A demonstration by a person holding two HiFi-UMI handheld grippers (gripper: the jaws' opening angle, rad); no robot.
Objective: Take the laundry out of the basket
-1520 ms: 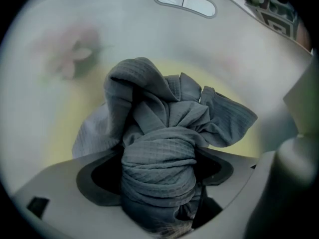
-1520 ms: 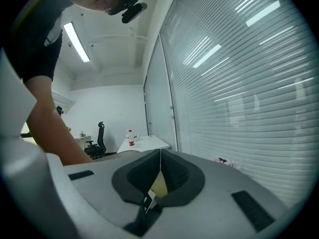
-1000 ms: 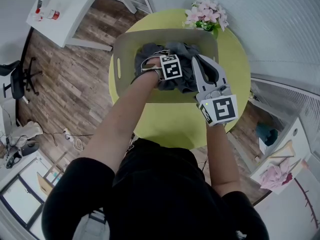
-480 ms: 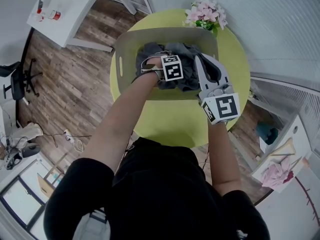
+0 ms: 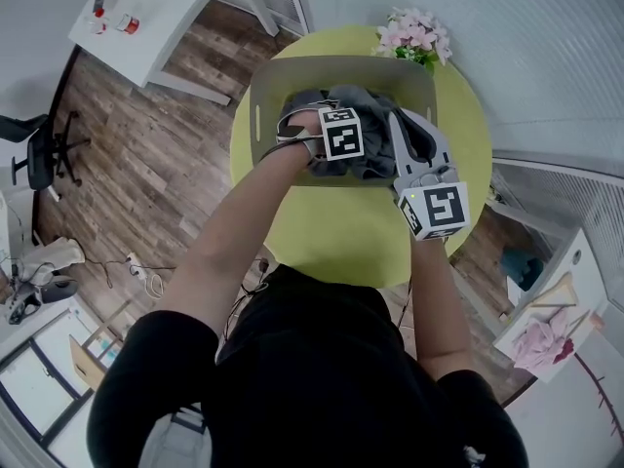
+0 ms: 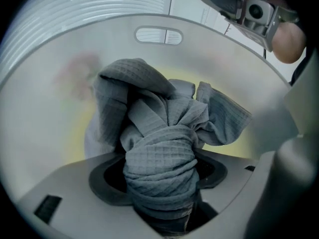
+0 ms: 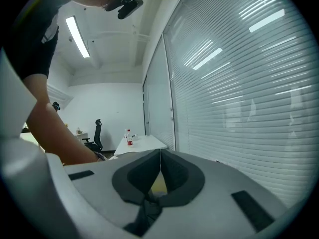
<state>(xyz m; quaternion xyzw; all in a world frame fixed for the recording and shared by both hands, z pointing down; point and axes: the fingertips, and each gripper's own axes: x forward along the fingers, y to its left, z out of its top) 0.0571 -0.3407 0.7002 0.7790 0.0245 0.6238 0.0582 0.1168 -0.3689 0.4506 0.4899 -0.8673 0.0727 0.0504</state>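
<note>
Two handheld grippers work over a grey basket (image 5: 292,78) that sits on a round yellow-green table (image 5: 341,242). My left gripper (image 6: 160,193) reaches down into the basket. Its jaws are closing on a bunched fold of grey waffle-weave laundry (image 6: 149,118), which is squeezed between both pads. The rest of the cloth lies heaped on the basket floor. My right gripper (image 7: 160,156) is clenched on nothing, its pads meeting at the tips, and is held over the basket's right side. Pink flowers (image 5: 414,35) stand just beyond the basket's far rim.
</note>
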